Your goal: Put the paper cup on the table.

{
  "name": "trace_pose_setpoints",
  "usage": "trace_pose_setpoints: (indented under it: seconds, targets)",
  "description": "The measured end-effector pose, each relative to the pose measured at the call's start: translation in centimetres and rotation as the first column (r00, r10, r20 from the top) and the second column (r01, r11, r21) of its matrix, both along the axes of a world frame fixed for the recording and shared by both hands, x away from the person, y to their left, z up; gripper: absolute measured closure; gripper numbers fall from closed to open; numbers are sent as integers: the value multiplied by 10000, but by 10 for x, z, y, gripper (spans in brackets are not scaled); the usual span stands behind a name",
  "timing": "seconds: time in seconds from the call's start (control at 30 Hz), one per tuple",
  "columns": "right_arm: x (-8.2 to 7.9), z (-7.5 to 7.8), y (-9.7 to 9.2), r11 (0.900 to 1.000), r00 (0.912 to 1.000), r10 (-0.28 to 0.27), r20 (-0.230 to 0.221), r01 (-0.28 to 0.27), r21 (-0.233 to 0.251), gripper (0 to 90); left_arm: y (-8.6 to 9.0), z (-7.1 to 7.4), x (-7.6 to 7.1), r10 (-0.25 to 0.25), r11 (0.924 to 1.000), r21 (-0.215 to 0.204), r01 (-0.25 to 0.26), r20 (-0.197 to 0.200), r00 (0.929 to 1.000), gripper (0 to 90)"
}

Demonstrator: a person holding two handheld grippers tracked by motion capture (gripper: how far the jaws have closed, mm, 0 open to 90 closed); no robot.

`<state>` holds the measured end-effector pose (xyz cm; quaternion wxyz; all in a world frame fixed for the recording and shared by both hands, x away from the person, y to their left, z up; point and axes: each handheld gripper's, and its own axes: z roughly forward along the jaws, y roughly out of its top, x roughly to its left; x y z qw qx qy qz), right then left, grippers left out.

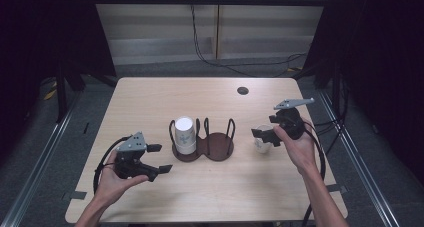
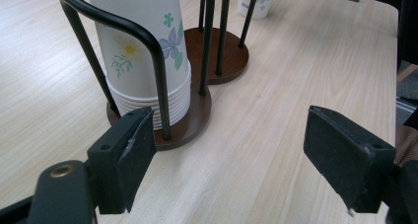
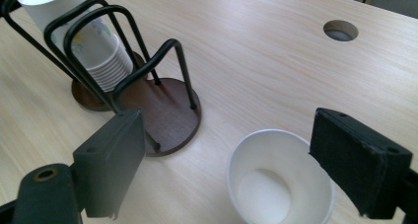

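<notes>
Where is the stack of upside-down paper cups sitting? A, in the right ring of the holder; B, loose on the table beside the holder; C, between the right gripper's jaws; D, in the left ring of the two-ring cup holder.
D: the stack of paper cups stands in the cup holder's left ring; its right ring is bare.

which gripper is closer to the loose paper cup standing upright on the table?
Right. The right gripper hovers right at the loose paper cup, fingers open just above its rim. The left gripper sits across the table, beyond the cup holder.
</notes>
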<state>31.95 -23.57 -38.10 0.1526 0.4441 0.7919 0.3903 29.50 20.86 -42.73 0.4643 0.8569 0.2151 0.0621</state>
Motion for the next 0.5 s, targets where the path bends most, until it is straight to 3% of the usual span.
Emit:
trace_pose_setpoints:
  seconds: [0.23, 0.37, 0.5]
  targets:
    - [-18, -12, 5, 9996, 9994, 34, 340, -44, 294, 140, -1, -1, -2, 146, 9999, 39, -146, -27, 9999, 180]
    - [-34, -20, 5, 9962, 9982, -11, 601, -42, 871, 153, -1, 0, -5, 139, 9999, 50, -139, -43, 9999, 165]
    - [-47, -28, 8, 9943, 9973, -71, 736, -8, 1066, 182, 3, 1, -11, 54, 9994, 340, -57, 110, 9999, 160]
